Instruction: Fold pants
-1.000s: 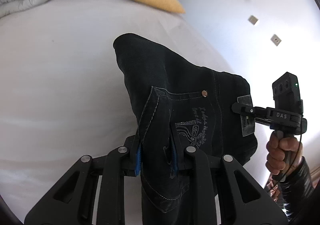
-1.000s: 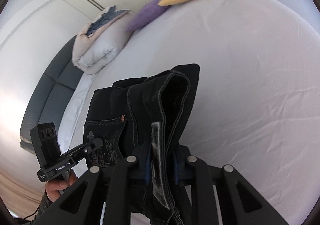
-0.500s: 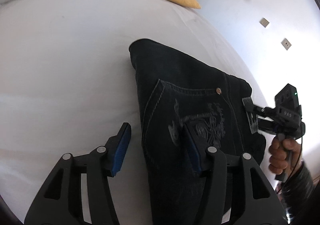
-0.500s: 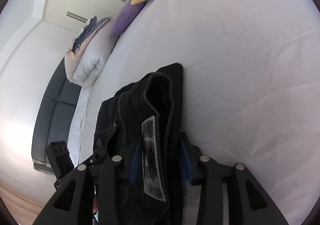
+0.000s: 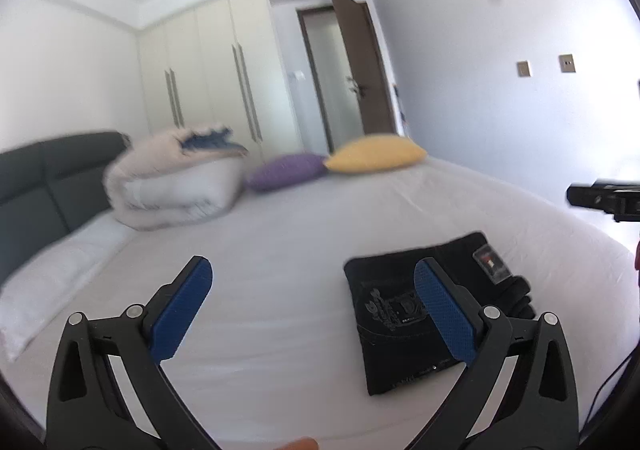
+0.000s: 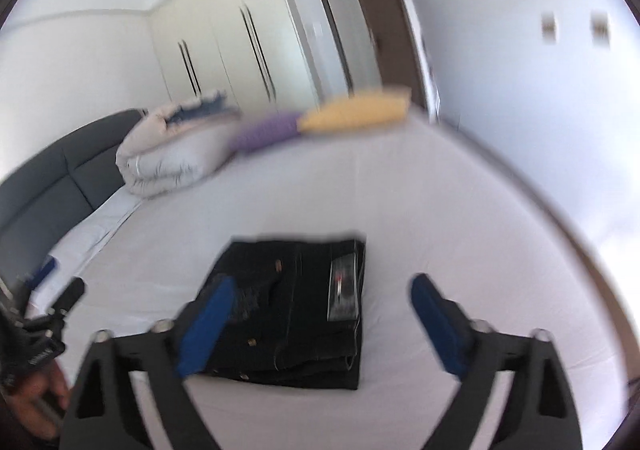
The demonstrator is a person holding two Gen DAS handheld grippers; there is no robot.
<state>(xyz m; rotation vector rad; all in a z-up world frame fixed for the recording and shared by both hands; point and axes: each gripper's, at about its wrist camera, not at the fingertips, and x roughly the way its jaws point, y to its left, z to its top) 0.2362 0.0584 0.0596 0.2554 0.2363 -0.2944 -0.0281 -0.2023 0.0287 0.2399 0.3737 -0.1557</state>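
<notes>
Both jaws have just sprung wide with nothing between them: the folded pants point(image 6: 296, 306) lie flat on the bed point(image 6: 440, 210), dead ahead of the right hand-held gripper point(image 6: 320, 314), off right of the left hand-held gripper point(image 5: 312, 302).

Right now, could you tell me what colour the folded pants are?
Black, the folded pants show best in the right wrist view.
</notes>
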